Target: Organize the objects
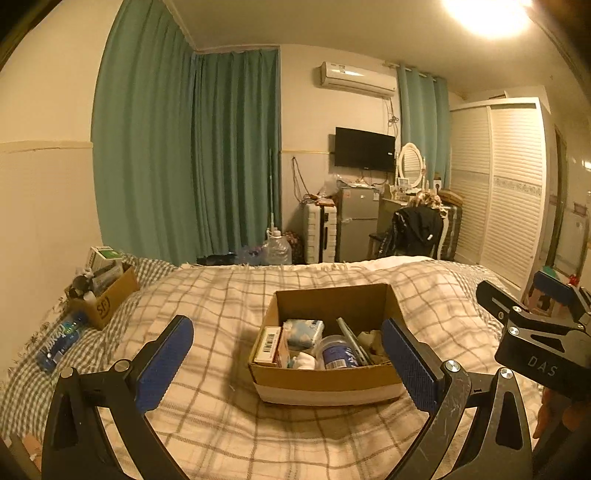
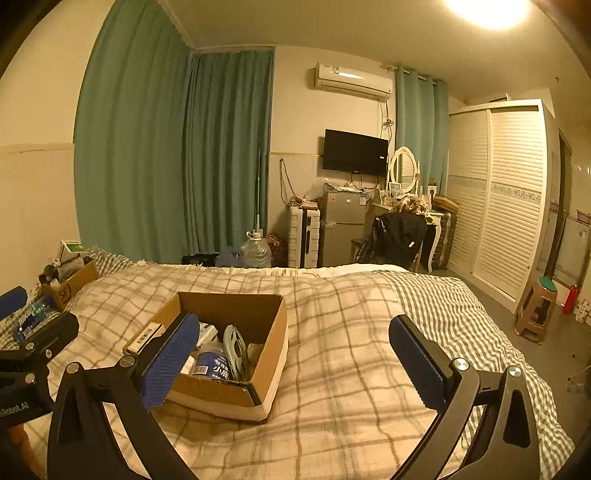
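Both grippers (image 1: 288,360) (image 2: 291,354) agape, empty.

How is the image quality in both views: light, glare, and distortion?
Left wrist view: warm dim light, the ceiling lamp blown out, walls and curtains bent by fisheye. Right wrist view: the same glare and yellow cast; the open cardboard box and the plaid blanket are fairly sharp, far furniture soft.
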The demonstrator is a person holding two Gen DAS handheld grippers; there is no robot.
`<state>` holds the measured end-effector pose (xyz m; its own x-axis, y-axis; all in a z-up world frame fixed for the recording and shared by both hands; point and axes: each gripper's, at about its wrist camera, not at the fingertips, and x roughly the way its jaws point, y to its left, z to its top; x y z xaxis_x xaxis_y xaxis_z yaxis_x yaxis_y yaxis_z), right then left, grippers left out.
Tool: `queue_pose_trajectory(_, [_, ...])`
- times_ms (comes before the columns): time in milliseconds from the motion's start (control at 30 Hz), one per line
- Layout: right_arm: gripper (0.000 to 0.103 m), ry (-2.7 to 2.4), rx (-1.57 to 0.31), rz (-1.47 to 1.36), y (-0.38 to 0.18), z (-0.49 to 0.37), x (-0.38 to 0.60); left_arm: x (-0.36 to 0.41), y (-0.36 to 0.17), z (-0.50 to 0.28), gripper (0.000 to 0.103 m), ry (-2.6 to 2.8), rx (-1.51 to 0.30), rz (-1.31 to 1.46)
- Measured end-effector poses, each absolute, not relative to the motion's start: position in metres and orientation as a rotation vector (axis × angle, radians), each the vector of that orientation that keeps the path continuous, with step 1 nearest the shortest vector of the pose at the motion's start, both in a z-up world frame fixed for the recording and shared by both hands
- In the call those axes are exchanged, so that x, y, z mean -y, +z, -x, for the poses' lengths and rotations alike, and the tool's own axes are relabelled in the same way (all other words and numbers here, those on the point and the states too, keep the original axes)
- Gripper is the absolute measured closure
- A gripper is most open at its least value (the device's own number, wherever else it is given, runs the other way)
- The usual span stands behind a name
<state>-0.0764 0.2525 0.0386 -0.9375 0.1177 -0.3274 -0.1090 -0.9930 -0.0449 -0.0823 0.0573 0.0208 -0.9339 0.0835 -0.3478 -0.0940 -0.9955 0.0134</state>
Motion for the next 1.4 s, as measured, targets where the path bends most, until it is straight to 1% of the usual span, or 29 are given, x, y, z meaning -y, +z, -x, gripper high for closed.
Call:
queue_pose_trajectory(467, [0.000, 2.972, 0.041, 0.522, 0.0384, 0.0791, -0.2492, -0.0520, 0.0176, 0.0819, 0.000, 3.000, -0.006, 0.562])
queue_pose_trajectory(1400, [0.001, 2.963, 0.025, 0.583, 0.0343, 0.0841, -0.2457, -0.0528, 0.0135, 0.0834, 0.000, 3.005, -0.033, 0.596])
